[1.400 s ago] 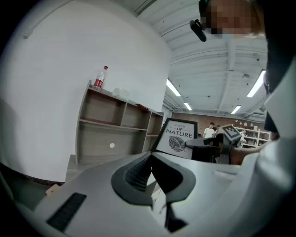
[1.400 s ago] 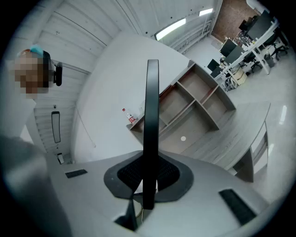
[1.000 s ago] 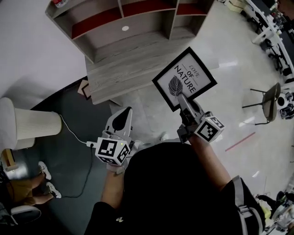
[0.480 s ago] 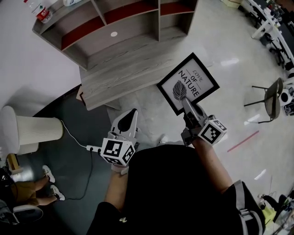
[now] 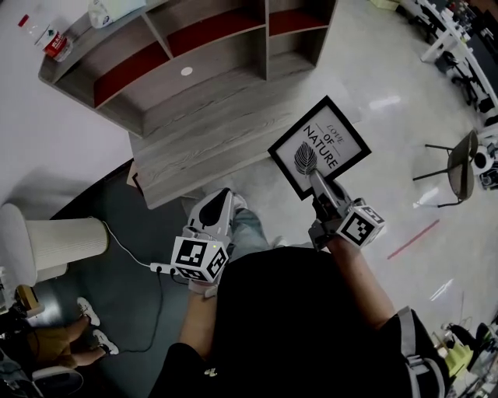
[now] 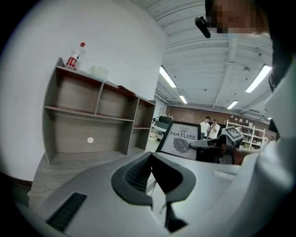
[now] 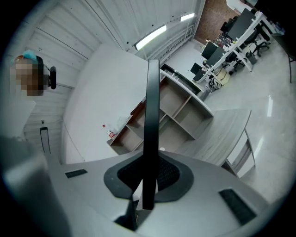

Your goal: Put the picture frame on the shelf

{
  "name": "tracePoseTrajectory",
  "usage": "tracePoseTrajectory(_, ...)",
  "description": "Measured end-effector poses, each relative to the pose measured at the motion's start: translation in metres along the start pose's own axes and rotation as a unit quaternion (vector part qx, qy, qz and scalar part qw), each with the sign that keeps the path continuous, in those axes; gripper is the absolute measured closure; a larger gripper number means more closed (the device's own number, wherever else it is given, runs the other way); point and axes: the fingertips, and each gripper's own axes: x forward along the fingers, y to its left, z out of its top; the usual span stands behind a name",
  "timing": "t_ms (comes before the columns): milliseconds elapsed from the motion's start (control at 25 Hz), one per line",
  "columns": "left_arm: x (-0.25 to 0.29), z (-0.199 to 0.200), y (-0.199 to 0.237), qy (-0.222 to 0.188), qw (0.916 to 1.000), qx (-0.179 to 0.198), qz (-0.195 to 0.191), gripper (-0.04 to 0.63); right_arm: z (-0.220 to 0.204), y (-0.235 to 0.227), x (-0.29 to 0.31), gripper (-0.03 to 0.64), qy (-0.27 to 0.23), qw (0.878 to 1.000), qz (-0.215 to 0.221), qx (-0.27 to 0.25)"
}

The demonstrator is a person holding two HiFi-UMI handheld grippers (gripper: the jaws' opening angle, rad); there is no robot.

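Observation:
The picture frame (image 5: pixel 319 146) is black with a white print of a leaf and the words "LOVE OF NATURE". My right gripper (image 5: pixel 317 180) is shut on its lower edge and holds it up over the pale floor, right of the grey desk. In the right gripper view the frame (image 7: pixel 151 111) stands edge-on between the pads of the right gripper (image 7: pixel 149 169). The grey shelf unit (image 5: pixel 198 70) with red-backed compartments stands on the desk beyond. My left gripper (image 5: pixel 215 208) hangs near the desk's front edge, shut on nothing. The left gripper view shows the left gripper (image 6: pixel 151 158) with the frame (image 6: pixel 181 141) off to its right.
On the shelf's top stand a red-labelled bottle (image 5: pixel 53 43) and a white container (image 5: pixel 109 12). A white ribbed cylinder (image 5: pixel 58 229) stands on the dark rug (image 5: pixel 117 225), with a cable and power strip (image 5: pixel 159 268) beside it. A chair (image 5: pixel 455 167) stands at right. A person's feet (image 5: pixel 85 311) show lower left.
The shelf and desk have slid up and left in the head view. The wearer's knee now shows between the grippers. The right gripper still holds the frame at much the same spot.

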Motion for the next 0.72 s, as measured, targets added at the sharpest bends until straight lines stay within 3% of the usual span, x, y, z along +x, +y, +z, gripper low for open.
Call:
tracePoseTrajectory(200,0.002,-0.009,-0.039,-0.006,1.0000,-0.003,0.004,0.586,0.008,-0.013,-0.035,0.588,0.015,1.000,0.001,-0.013)
tracePoseTrajectory(480,0.040,0.024,0.087,-0.004,0.9998,-0.018,-0.011,0.586,-0.005,0.000,0.103,0.588,0.042,0.999,-0.014,-0.028)
tracePoseTrajectory(720,0.032,0.035,0.087,-0.001,0.9998,-0.016,-0.009,0.586,-0.009,0.008,0.118,0.588,0.070,0.997,0.002,-0.039)
